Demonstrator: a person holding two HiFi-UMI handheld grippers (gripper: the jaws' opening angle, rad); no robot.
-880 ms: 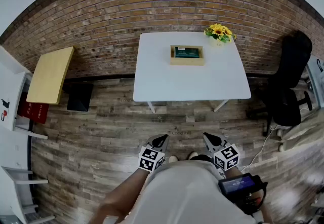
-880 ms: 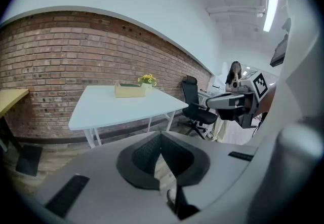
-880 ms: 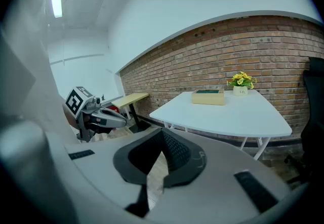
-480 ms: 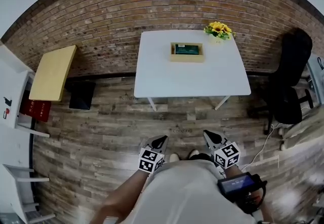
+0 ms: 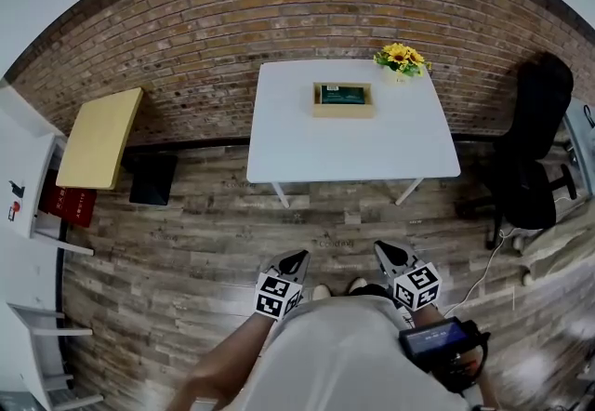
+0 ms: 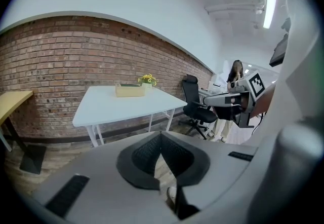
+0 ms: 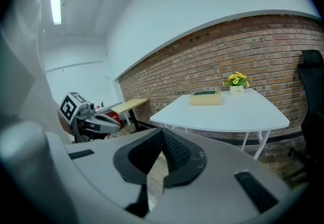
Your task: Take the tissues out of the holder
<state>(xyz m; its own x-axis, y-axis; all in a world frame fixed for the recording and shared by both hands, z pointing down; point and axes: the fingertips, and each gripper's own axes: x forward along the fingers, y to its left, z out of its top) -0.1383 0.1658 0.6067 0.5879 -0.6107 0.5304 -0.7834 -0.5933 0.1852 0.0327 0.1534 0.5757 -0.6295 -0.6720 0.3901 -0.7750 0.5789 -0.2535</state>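
Note:
A wooden tissue holder (image 5: 344,99) with a dark green tissue pack in it stands near the far edge of the white table (image 5: 351,144). The left gripper view shows the holder (image 6: 129,89) far off, and so does the right gripper view (image 7: 206,98). Both grippers hang close to my body over the wood floor, well short of the table. My left gripper (image 5: 295,259) is shut and empty, its pads meeting at the tip (image 6: 161,134). My right gripper (image 5: 384,252) is likewise shut on nothing (image 7: 162,131).
A pot of yellow flowers (image 5: 402,59) stands at the table's far right corner, beside the holder. A yellow side table (image 5: 98,138) and white shelving (image 5: 23,205) are at the left. A black office chair (image 5: 530,158) is at the right. A brick wall runs behind.
Only the head view has drifted slightly. Both grippers stay shut by my body and the holder has not moved.

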